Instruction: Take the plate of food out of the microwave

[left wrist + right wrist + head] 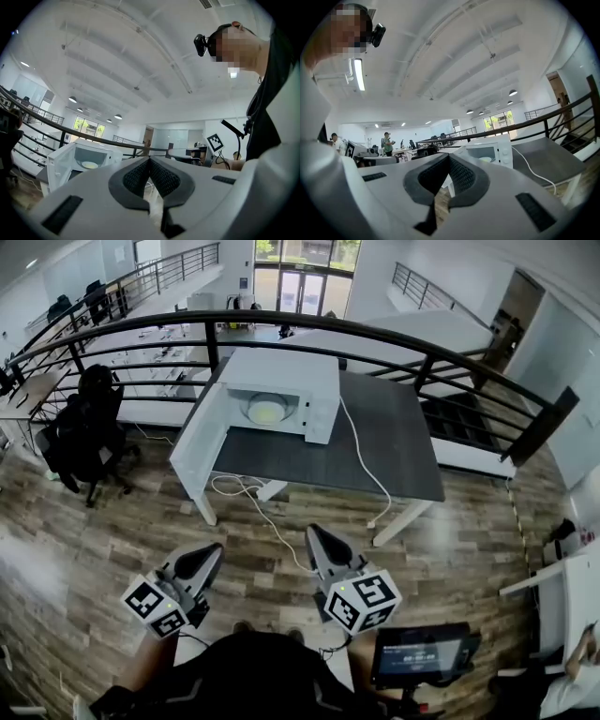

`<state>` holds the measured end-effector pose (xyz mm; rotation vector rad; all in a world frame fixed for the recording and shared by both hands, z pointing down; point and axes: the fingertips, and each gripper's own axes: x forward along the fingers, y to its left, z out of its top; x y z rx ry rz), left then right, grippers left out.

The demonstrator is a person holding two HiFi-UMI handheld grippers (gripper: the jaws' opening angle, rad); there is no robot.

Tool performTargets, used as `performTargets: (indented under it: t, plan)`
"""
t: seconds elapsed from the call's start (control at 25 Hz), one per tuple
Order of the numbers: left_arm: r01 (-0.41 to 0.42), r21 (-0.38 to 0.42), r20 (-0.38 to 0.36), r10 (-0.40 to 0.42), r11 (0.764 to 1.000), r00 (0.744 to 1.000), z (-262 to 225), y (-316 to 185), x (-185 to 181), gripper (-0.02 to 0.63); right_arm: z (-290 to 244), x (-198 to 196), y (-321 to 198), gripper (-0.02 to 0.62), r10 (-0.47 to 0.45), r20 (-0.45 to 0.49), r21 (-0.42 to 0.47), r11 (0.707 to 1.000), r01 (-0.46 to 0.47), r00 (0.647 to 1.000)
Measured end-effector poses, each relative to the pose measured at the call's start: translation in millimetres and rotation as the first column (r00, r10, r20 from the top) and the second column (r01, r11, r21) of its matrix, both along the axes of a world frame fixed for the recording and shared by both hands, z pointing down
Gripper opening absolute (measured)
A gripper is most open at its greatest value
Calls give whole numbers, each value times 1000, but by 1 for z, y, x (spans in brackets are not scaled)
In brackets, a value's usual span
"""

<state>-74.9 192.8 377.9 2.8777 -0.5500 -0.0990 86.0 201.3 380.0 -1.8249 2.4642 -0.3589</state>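
Note:
A white microwave (281, 390) stands on a dark grey table (394, 446), its door (199, 442) swung open to the left. Inside lies a plate of pale yellow food (267, 410). Both grippers hang well short of the table, over the wooden floor. My left gripper (216, 549) is shut with nothing between its pads, and so is my right gripper (312, 532). The left gripper view shows its jaws met at the tip (150, 159), with the open microwave (89, 157) and plate (89, 165) far off at the left. In the right gripper view the shut jaws (449, 157) point toward the microwave (487, 150).
A white cable (361, 465) runs from the microwave over the table's edge to the floor. A black curved railing (309, 326) stands behind the table. An office chair with dark clothing (84, 432) is at the left. A small screen (422, 654) sits at lower right.

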Motion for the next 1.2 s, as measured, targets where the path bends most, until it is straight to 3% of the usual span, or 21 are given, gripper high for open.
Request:
performTargets:
  t: [0.6,1.2]
  plan:
    - [-29,-7,-10,29,1000,1000,4,-12,-18,3,5,-18,-2,0,59,16,-16,998,-59,998]
    - [-148,-12,-49,147,989,988,19,-39,-56,3,12,-66,-18,0,124,-37,-34,992,-125,992]
